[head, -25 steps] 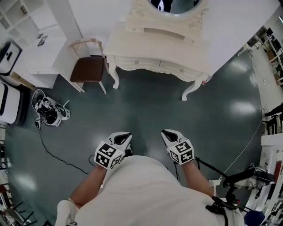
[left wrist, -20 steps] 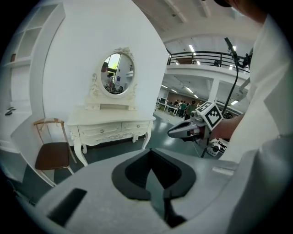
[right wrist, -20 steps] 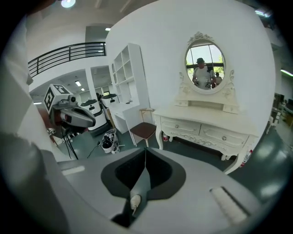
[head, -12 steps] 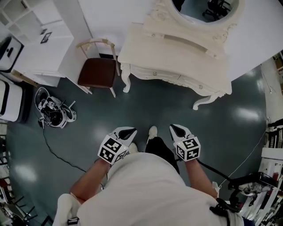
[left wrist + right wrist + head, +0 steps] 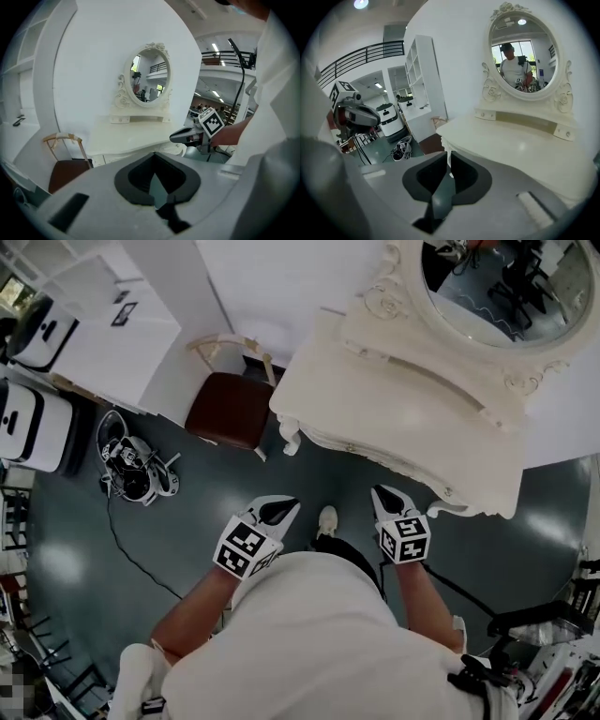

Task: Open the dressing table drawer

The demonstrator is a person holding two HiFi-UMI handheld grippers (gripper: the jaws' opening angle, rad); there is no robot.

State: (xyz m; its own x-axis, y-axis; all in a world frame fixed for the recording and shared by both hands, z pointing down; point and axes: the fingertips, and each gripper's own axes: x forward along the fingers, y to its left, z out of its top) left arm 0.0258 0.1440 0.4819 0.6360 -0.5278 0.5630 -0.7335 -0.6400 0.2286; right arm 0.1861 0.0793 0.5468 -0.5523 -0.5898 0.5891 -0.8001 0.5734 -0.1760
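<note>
Along the right gripper (image 5: pixel 449 158): jaws barely parted, just been opening, nothing between them. Beyond and to the right of the jaws, a cream tabletop (image 5: pixel 520 145), near corner straight past the tips. Above that, an oval mirror (image 5: pixel 528 51) with a person (image 5: pixel 513 68) reflected. Left of the jaws, the left gripper (image 5: pixel 356 115), white shelves (image 5: pixel 419 75) and dark floor (image 5: pixel 386 147).

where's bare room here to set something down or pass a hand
Free: the top of the cream carved dressing table, bare below the oval mirror; the dark floor along its front. Crowded: the left, with the brown-seated wooden chair beside the table's end and a cabled tangle of gear beyond.
</note>
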